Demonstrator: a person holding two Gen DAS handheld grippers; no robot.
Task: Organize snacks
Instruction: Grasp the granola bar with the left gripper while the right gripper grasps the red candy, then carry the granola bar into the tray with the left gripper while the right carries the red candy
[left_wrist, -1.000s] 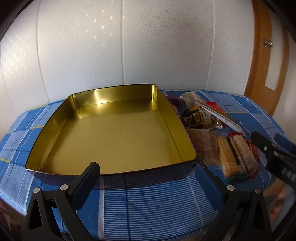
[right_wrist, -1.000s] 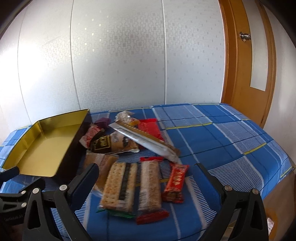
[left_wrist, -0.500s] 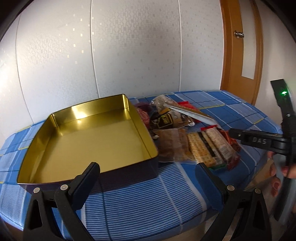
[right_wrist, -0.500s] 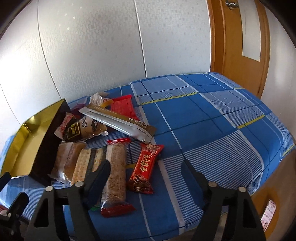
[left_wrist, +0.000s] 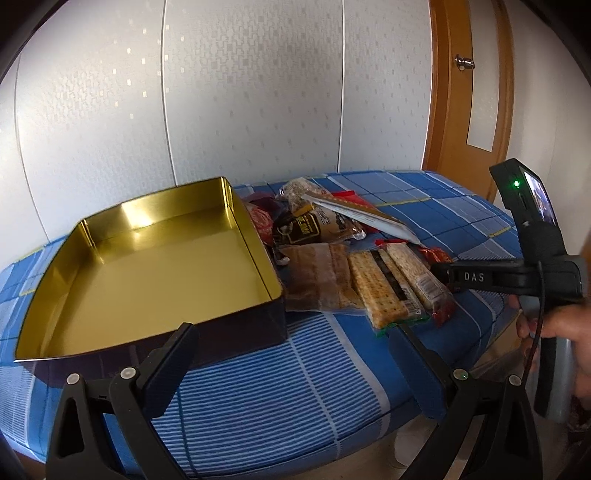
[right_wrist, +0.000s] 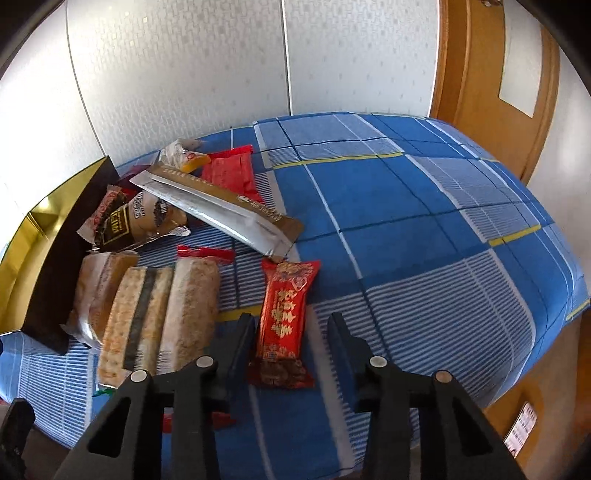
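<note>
Right tool (right_wrist: 291, 325) closing astride red snack packet (right_wrist: 282, 317), pads not touching; left tool (left_wrist: 291, 354) open, empty

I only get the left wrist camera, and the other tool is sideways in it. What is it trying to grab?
Observer: In the right wrist view, a red packet with gold writing lies between the right tool's fingers.
Operator: Did it squeeze it already?
Observer: Not yet. The jaws are closing, but there is a gap on both sides of the packet.
Operator: Is it stuck under other snacks?
Observer: No. It lies flat on the blue cloth, on its own, with a strip of cloth between it and the cracker packs.
</note>
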